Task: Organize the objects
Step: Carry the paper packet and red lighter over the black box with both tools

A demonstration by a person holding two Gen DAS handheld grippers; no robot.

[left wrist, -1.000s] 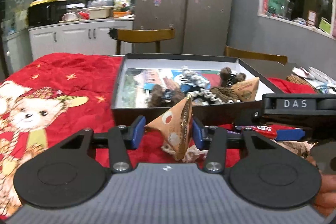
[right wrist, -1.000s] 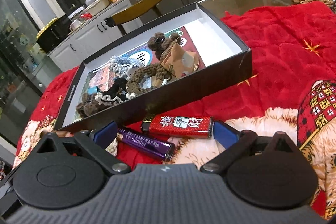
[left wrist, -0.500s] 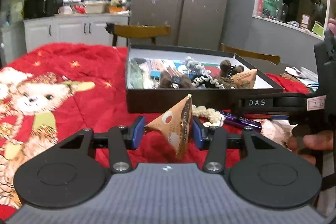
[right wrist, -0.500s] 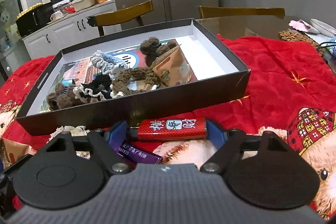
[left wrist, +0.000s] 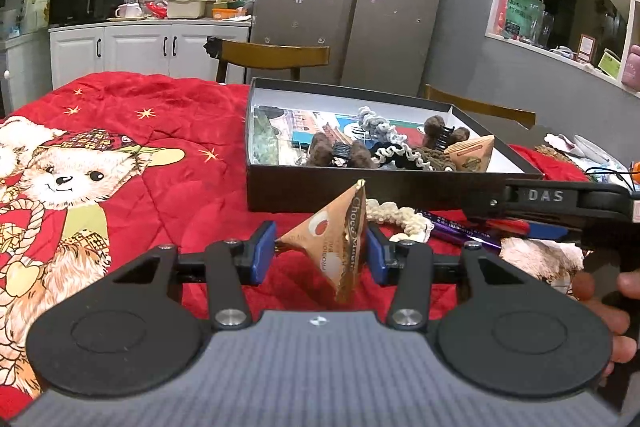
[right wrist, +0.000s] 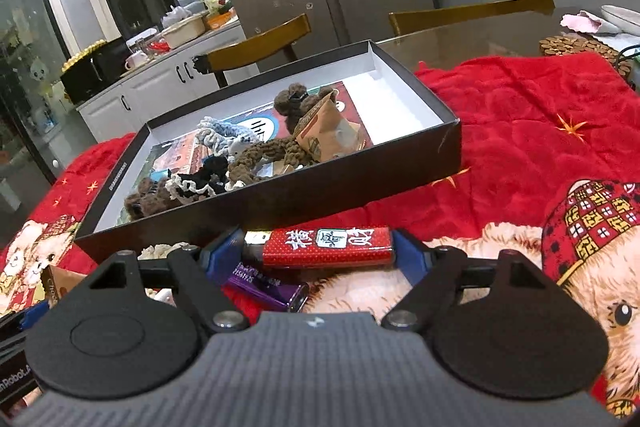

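My left gripper (left wrist: 320, 253) is shut on a brown triangular snack packet (left wrist: 336, 239) and holds it above the red blanket, in front of the black box (left wrist: 360, 187). My right gripper (right wrist: 320, 255) is shut on a red lighter with white characters (right wrist: 326, 247), lifted just in front of the box's near wall (right wrist: 280, 207). The box holds knitted hair ties, brown clips and another brown packet (right wrist: 330, 139). A purple lighter (right wrist: 266, 287) and a cream knitted tie (left wrist: 396, 217) lie on the blanket below the grippers.
A red bear-print blanket (left wrist: 120, 155) covers the table. Wooden chairs (left wrist: 272, 55) stand behind it. A woven coaster (right wrist: 580, 47) and a cloth lie on the bare table at the far right. The right gripper's body (left wrist: 560, 199) shows beside my left one.
Both grippers have lifted off the blanket with their loads. The right gripper closed on the red lighter and raised it; the left one pulled back from the box with the packet.
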